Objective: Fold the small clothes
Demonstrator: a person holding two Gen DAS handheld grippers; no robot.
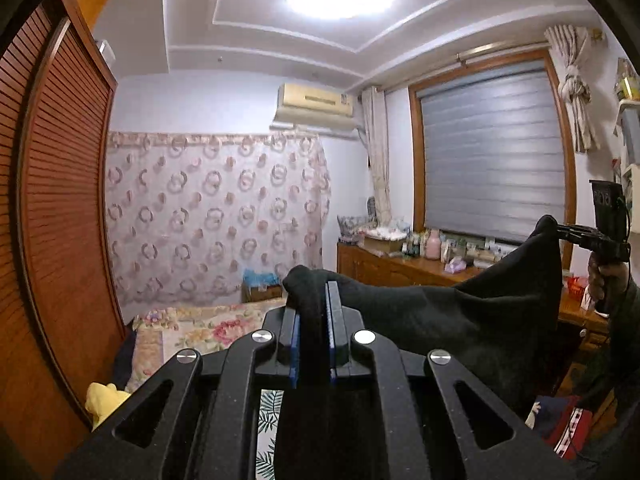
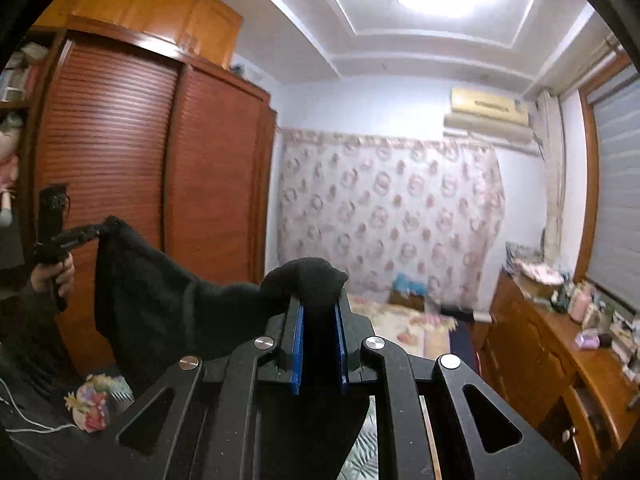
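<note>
Black garment (image 1: 460, 320) hangs stretched in the air between both tools, the left gripper (image 1: 316, 300) pinching one bunched corner and the right gripper (image 2: 320, 304) pinching the other, above the floral bedspread (image 1: 200, 324).

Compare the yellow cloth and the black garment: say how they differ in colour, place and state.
The black garment is dark; the yellow cloth is bright. The black garment hangs in the air, spread between the left gripper and the right gripper; the yellow cloth lies low by the wardrobe, bunched and untouched. Much of the black garment shows; only a small lump of the yellow cloth does. Both are soft fabric.
</note>
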